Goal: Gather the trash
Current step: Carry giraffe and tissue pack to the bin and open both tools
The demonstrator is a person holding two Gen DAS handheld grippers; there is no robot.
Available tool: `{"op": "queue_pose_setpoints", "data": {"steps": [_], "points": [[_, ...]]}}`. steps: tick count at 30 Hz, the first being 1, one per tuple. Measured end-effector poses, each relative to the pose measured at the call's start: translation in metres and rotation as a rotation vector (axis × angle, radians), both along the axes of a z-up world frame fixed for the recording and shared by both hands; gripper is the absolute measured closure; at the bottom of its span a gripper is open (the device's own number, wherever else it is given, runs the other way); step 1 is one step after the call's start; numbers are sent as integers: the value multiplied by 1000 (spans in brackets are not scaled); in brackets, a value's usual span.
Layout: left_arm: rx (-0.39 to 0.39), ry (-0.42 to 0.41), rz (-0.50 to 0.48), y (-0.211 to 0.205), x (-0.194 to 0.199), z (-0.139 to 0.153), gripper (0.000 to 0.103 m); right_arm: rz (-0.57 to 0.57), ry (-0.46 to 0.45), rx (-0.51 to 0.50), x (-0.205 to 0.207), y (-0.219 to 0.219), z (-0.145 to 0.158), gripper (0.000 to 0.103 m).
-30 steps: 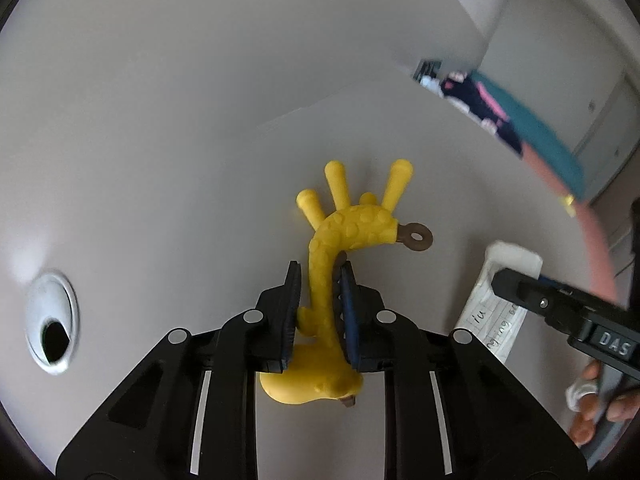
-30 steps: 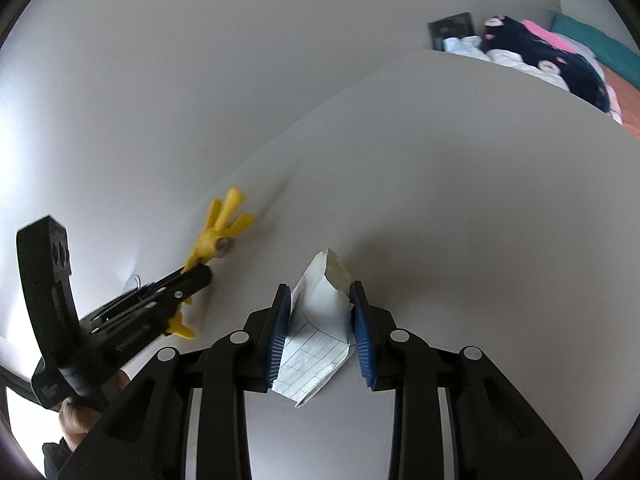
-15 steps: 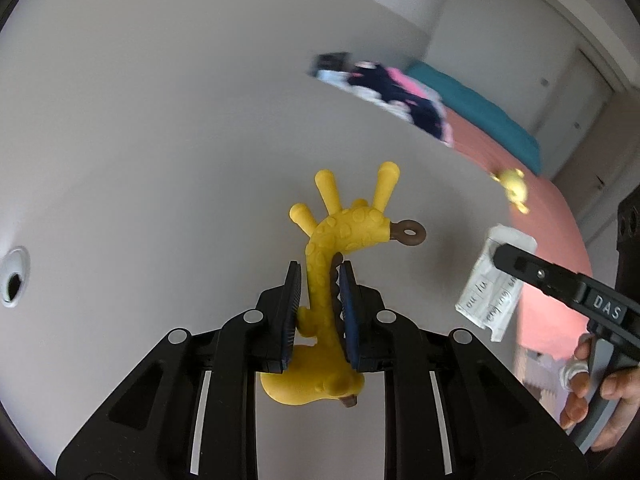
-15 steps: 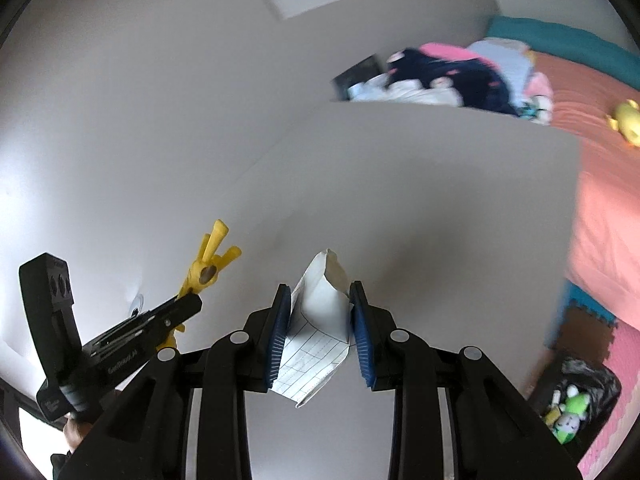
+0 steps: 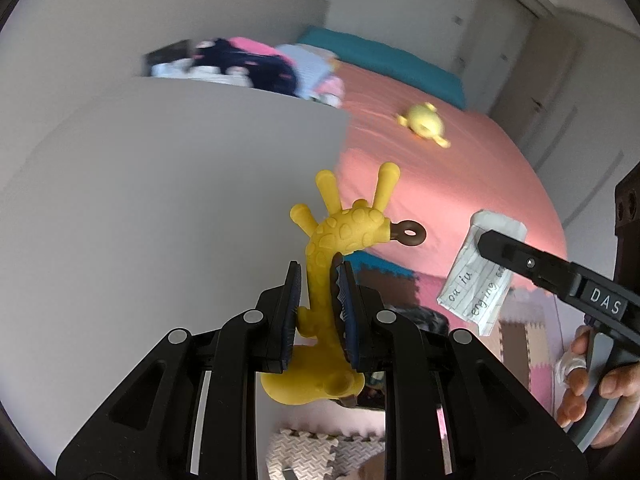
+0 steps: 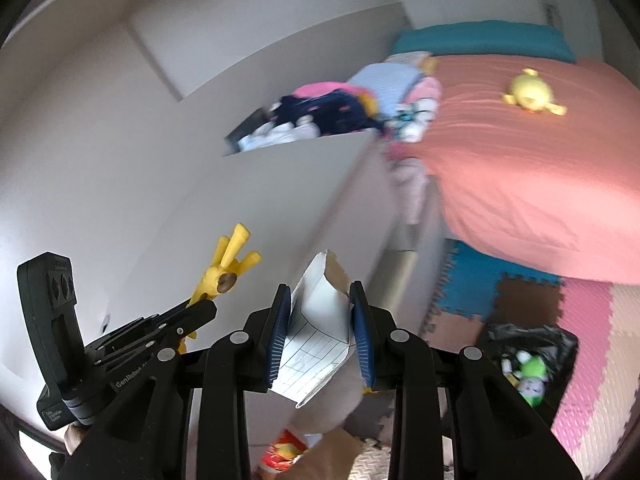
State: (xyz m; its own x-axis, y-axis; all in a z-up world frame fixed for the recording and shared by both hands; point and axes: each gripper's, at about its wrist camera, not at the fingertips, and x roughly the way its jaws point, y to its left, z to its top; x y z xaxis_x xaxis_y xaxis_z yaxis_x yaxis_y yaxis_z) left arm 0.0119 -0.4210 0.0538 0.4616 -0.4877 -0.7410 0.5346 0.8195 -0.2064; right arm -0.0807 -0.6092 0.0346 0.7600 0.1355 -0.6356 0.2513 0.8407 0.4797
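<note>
Both grippers have swung off the white table [image 5: 160,200] toward the bed [image 6: 520,184]. Left gripper [image 5: 319,300] clamps the yellow giraffe toy [image 5: 340,236]; right gripper [image 6: 320,320] clamps the folded paper [image 6: 316,332], trash bin [image 6: 532,356] at 4 o'clock.

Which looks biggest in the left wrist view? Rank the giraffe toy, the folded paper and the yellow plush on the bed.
1. Giraffe toy, held nearest the camera, so nearness inflates it.
2. Folded paper.
3. Yellow plush, far off on the bed, so true size is unsure.
</note>
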Motion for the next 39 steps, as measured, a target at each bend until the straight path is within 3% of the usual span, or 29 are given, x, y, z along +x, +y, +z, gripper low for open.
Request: {"op": "queue_pose_setpoints", "data": {"steps": [7, 15, 23, 24, 25, 26, 27, 28, 29, 31, 39], "points": [[31, 14, -144, -94, -39, -20, 83, -146, 32, -1, -74, -66, -23, 71], [81, 54, -268, -171, -87, -54, 83, -299, 88, -3, -148, -121, -58, 71], [169, 98, -342, -222, -124, -99, 83, -407, 161, -3, -182, -157, -88, 70], [183, 102, -346, -226, -126, -105, 82, -417, 174, -7, -181, -160, -91, 68], [207, 107, -346, -231, -131, -112, 82, -426, 184, -9, -181, -163, -93, 53], [228, 112, -350, -235, -133, -117, 77, -442, 197, -10, -179, -165, -96, 35], [256, 114, -350, -240, -136, -124, 40, -456, 200, -13, -178, -167, -98, 5], [275, 102, -340, -241, -138, -125, 12, -468, 194, -25, -177, -167, -99, 2], [281, 64, -321, -240, -142, -125, 6, -475, 200, -48, -175, -165, -101, 2], [270, 20, -311, -239, -143, -125, 6, -488, 211, -86, -174, -162, -104, 2], [233, 63, -277, -224, -130, -126, 6, -492, 234, -103, -164, -158, -107, 2]]}}
